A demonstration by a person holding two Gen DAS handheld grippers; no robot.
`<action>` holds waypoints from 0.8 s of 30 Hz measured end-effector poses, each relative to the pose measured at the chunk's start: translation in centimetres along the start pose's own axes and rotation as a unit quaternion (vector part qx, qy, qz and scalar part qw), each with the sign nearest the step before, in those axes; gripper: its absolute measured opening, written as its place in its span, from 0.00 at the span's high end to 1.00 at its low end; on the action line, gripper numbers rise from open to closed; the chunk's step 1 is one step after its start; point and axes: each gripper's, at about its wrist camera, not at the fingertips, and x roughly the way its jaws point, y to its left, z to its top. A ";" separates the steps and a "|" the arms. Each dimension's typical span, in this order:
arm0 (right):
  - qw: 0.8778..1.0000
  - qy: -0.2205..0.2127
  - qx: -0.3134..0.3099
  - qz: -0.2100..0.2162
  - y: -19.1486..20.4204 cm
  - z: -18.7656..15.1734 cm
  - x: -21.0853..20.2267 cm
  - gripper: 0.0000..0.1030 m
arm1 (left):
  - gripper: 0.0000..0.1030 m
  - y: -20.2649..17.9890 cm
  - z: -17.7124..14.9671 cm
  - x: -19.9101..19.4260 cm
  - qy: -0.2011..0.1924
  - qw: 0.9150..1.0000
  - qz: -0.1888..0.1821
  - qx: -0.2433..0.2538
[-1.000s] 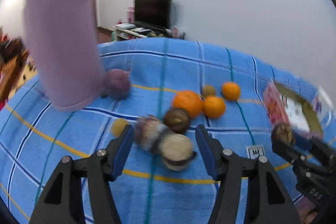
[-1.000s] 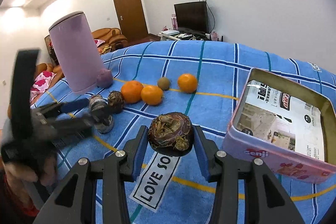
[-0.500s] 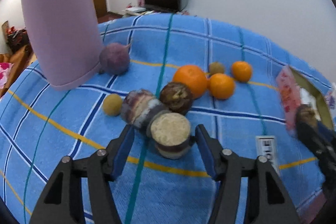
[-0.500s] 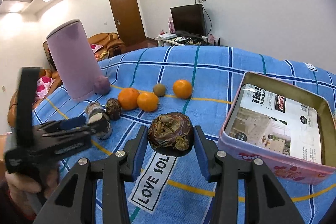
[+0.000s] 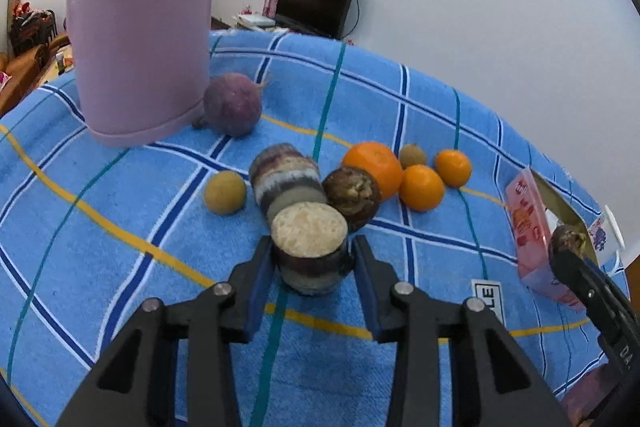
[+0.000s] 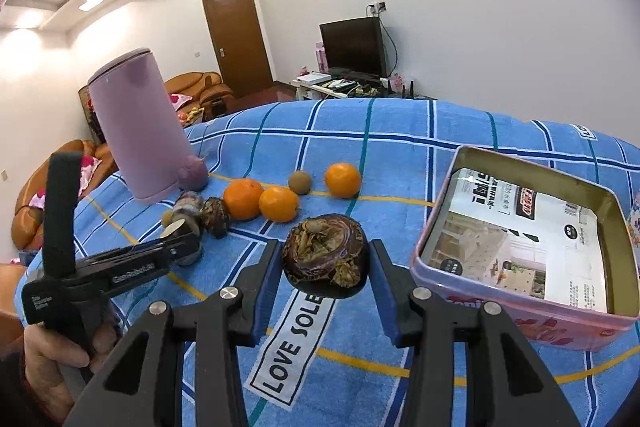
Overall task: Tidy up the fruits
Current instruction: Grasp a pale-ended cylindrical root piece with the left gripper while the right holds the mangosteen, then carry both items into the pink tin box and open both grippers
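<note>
Blue checked cloth; white walls; television.

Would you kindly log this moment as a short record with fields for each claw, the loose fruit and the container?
left claw: closing around a cut taro piece on the blue cloth
right claw: shut on a dark round fruit, held above the cloth
loose fruit: three oranges, a brownish kiwi-like fruit
container: pink tin, no fruit inside, paper lining only
</note>
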 end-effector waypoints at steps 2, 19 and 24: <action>1.000 -0.004 0.003 0.003 -0.1 0.1 -0.2 0.56 | 0.61 -0.5 0.1 -1.1 -0.023 1.000 -0.002 0.004; 0.994 -0.062 -0.007 -0.084 -6.4 0.6 -4.7 0.56 | 0.61 -13.0 -0.4 -3.0 -0.054 0.986 -0.076 0.138; 0.991 -0.057 0.017 -0.117 -11.0 0.1 -5.9 0.56 | 0.61 -17.5 -0.9 -2.1 -0.056 0.978 -0.101 0.172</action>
